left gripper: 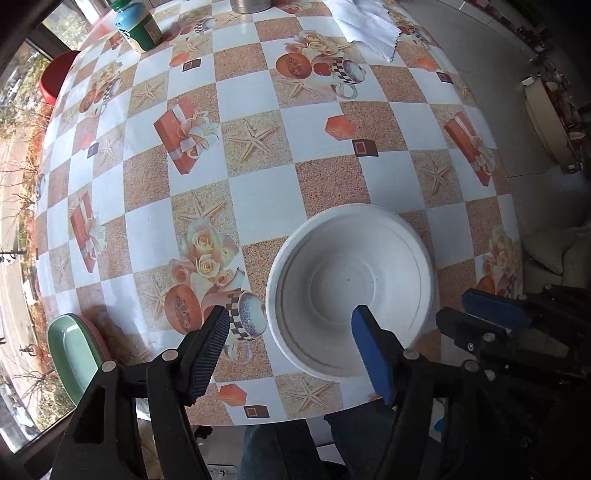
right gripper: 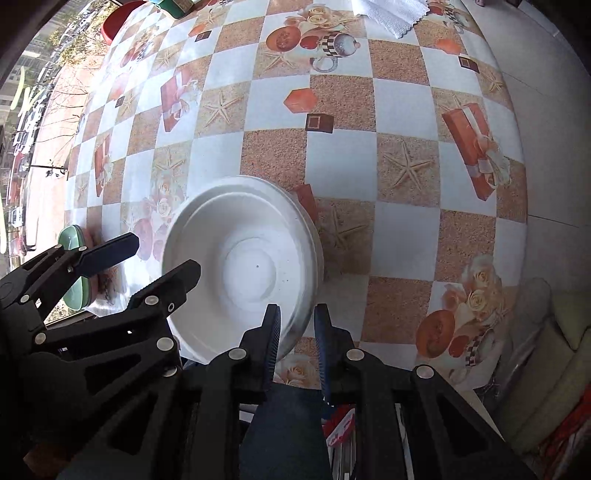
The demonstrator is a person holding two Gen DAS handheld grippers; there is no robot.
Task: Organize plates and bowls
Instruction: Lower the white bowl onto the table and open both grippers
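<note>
Right claw [right gripper: 296, 334] is pinched on the near rim of the white bowl [right gripper: 243, 266]: one finger inside the wall, one outside, gap narrow. Rim looks clamped, though pad contact on the outer side is hard to confirm. The bowl sits near the counter's near edge [left gripper: 258, 419], right of centre in the left wrist view, and reads as slightly tilted in the right wrist view; can't tell if it's lifted off the cloth.

Left claw [left gripper: 288, 332] is spread wide and holds nothing. Its blue pad [left gripper: 369, 354] hangs over the bowl's near-left inside, and the black pad [left gripper: 207, 350] is over the cloth, clear of the bowl.

Green plate [left gripper: 72, 347] sits on a pink one at the near-left corner, partly over the edge by the look of it. That stack is the likely destination, or else the bowl goes elsewhere and plates stay grouped; the task line doesn't say which.

Step in hand, as judged: lift and carry the bowl by the rim with the right claw.

Tips for doing it well:
- A single-point rim grip will let the bowl swing, so lift slowly and keep it level.
- Pull the left claw out of the bowl's path first, or use it to steady the far rim.
- Set the bowl down flat before releasing; don't drop it on the plate stack near the edge.

Green bottle [left gripper: 136, 26] and white cloth [left gripper: 365, 26] at the far edge are well out of the way.
</note>
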